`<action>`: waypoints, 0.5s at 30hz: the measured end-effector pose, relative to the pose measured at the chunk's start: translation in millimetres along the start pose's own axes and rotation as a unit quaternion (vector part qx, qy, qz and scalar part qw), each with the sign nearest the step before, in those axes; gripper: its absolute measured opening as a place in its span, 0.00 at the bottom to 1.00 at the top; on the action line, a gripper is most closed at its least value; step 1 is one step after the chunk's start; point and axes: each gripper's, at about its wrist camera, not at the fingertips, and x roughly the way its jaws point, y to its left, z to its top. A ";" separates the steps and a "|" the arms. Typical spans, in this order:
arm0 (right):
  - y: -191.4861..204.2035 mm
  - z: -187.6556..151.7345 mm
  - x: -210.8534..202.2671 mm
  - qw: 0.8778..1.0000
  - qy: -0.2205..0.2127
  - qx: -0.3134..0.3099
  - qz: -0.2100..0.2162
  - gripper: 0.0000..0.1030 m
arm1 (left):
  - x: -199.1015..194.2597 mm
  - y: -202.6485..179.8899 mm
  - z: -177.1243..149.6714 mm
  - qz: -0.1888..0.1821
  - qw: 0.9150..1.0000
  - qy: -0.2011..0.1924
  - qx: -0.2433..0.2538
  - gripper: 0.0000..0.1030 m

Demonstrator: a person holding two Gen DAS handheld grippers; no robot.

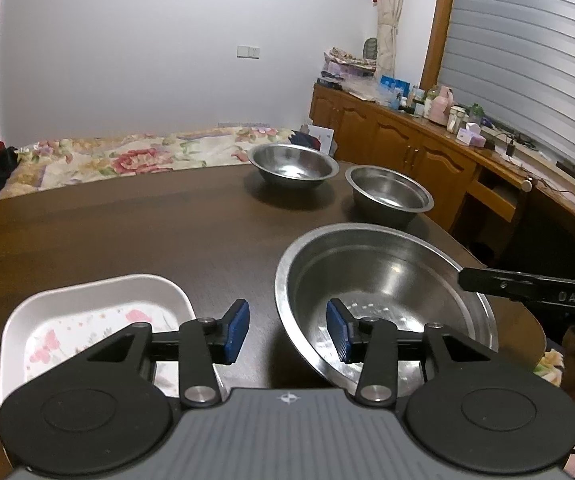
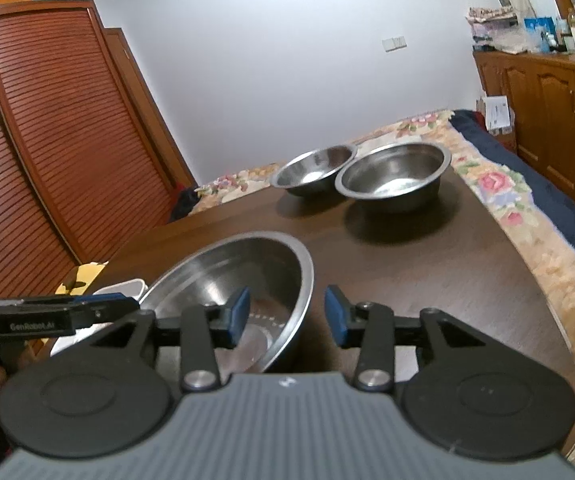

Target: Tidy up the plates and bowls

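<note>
Left gripper (image 1: 287,330): jaws wide apart, nothing between them. Its gap straddles the near-left rim of the large steel bowl (image 1: 387,280); the right-hand pad sits over the bowl's inside, the left-hand pad outside over bare table (image 1: 127,220). The bowl appears tilted, but whether it rests on the table cannot be told. A white flowered dish (image 1: 87,320) lies at 9 o'clock of this gripper, just beside it.

Right gripper (image 2: 287,316): jaws likewise wide, holding nothing. The same large steel bowl (image 2: 247,276) lies at 10 to 11 o'clock of it, with its right rim falling in the gap between the pads.

Judgement: both grippers are equally near; each faces an opposite rim, so a two-sided pinch looks feasible.

Farther off, at 12 to 1 o'clock, two smaller steel bowls (image 1: 293,164) (image 1: 389,190) stand close together, well apart from the large one.
</note>
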 end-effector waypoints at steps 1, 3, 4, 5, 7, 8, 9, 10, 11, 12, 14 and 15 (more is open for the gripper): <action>0.0 1.7 -1.0 1.000 -0.002 -0.003 -0.001 0.42 | -0.3 0.0 2.1 0.001 1.000 -0.001 0.002 0.44; 0.0 5.7 -3.1 1.000 -0.006 -0.009 -0.006 0.42 | -1.3 -0.3 6.8 0.004 1.000 -0.004 0.007 0.44; 0.2 7.7 -3.9 1.000 -0.009 -0.013 -0.008 0.42 | -1.8 -1.0 9.3 0.004 1.000 -0.007 0.009 0.44; -0.2 10.1 -4.9 1.000 -0.012 -0.016 -0.011 0.42 | -2.5 -1.5 12.6 0.004 1.000 -0.009 0.011 0.44; -0.9 15.4 -9.1 1.000 -0.019 -0.020 -0.015 0.43 | -4.0 -3.8 18.9 0.005 1.000 -0.014 0.016 0.45; -1.0 17.7 -10.2 0.999 -0.022 -0.022 -0.016 0.43 | -5.1 -5.0 21.4 0.005 1.000 -0.017 0.019 0.45; -0.9 20.4 -11.8 0.999 -0.026 -0.024 -0.017 0.43 | -5.4 -6.2 24.6 0.005 1.000 -0.019 0.021 0.45; -0.9 23.1 -13.3 0.999 -0.030 -0.027 -0.018 0.43 | -5.9 -7.6 28.0 0.005 0.999 -0.022 0.024 0.45; -1.2 25.7 -14.2 0.999 -0.032 -0.028 -0.019 0.43 | -6.4 -9.2 30.7 0.005 0.999 -0.024 0.027 0.45; -1.4 28.3 -15.7 0.999 -0.036 -0.030 -0.021 0.43 | -6.3 -10.2 33.5 0.006 0.999 -0.026 0.030 0.45; -3.1 31.9 -16.5 0.998 -0.041 -0.032 -0.023 0.43 | -7.1 -12.4 38.0 0.005 0.999 -0.029 0.034 0.45; -3.8 33.3 -16.8 0.998 -0.042 -0.033 -0.024 0.43 | -7.1 -13.0 39.3 0.005 0.999 -0.029 0.035 0.45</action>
